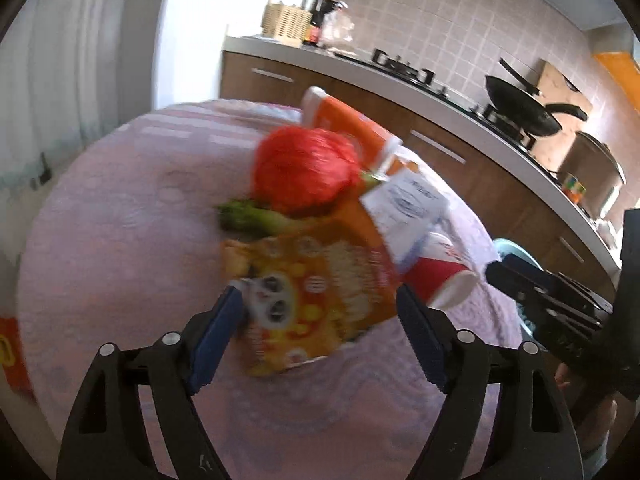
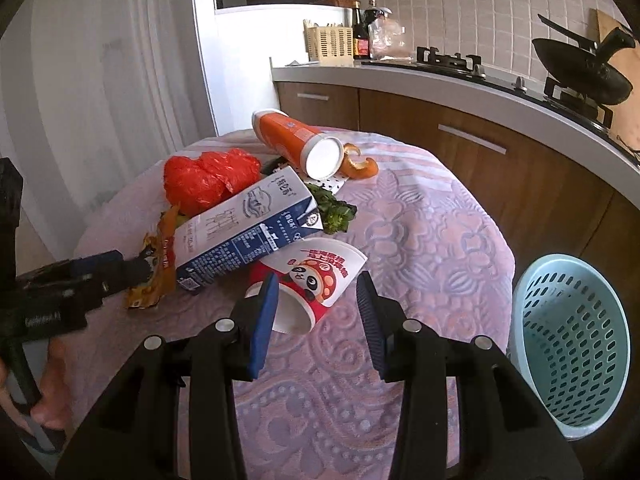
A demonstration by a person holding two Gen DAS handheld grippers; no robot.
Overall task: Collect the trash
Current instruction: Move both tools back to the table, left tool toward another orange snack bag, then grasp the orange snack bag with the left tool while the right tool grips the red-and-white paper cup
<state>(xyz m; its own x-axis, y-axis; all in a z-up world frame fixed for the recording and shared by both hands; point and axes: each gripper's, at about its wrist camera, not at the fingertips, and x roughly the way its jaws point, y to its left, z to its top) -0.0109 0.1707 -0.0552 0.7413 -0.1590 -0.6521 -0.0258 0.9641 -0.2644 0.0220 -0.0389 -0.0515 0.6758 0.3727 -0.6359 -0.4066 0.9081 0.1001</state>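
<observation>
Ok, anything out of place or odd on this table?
Yes: trash is heaped on the tablecloth. A milk carton, paper cup and orange bottle lie tipped over beside a crumpled red bag, while the blue basket looks empty.

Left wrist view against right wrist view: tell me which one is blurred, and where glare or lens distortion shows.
Left wrist view: motion blur smears the snack wrapper and red plastic bag; the gap behind the counter is blown out white. Right wrist view: sharp, the milk carton print is readable. Both: fisheye bends the counter edge and darkens the corners.
</observation>
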